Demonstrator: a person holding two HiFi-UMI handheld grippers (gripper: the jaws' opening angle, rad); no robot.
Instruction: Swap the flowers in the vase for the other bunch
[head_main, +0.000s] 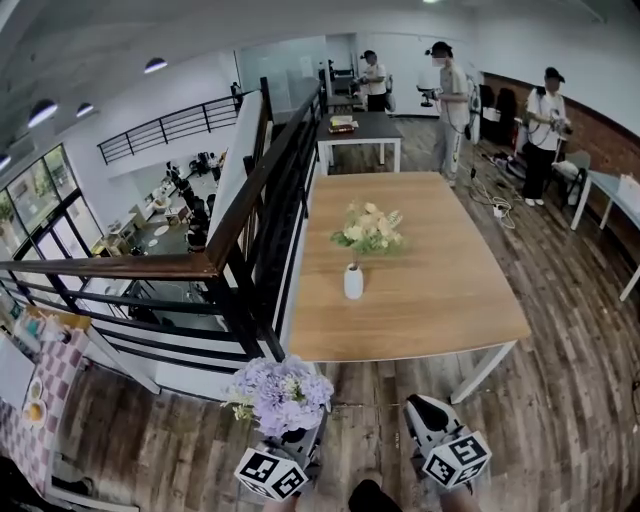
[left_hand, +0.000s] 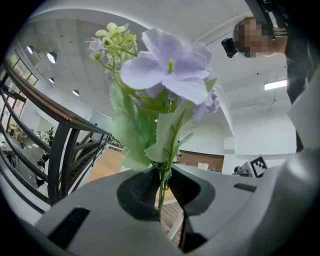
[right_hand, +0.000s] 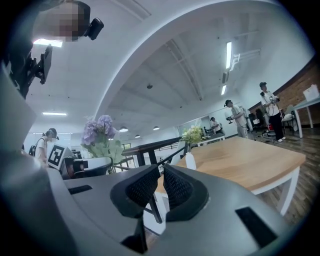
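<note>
The white vase (head_main: 353, 280) is standing upright on the table (head_main: 450, 300), left of its middle, and the pale cream flowers (head_main: 368, 228) are sitting in it, so the swap is not yet started. That vase is looking slim and light under a wide head of blooms, and that is the first worry. With a straight pull on the old stems, the vase may be coming up with them or tipping over.

Down at the near end, well short of the table, the purple bunch (head_main: 282, 392) is riding in the left gripper (head_main: 295, 437). Its jaws are pinching the thin green stems (left_hand: 161, 192) low down, with the whole heavy head (left_hand: 165, 75) standing above. A grip that low is risking the bunch swivelling or sliding out.

The right gripper (head_main: 425, 408) is hanging beside it. Its jaws (right_hand: 161, 187) are sitting almost together with nothing between them, so they are needing to open before taking any stem. With the left one occupied, nothing is free to steady the vase.

The black railing (head_main: 250, 200) is running along the table's left side over an open drop, so anything knocked that way may be going a long way down. People (head_main: 545, 130) are standing beyond the far end, well apart.
</note>
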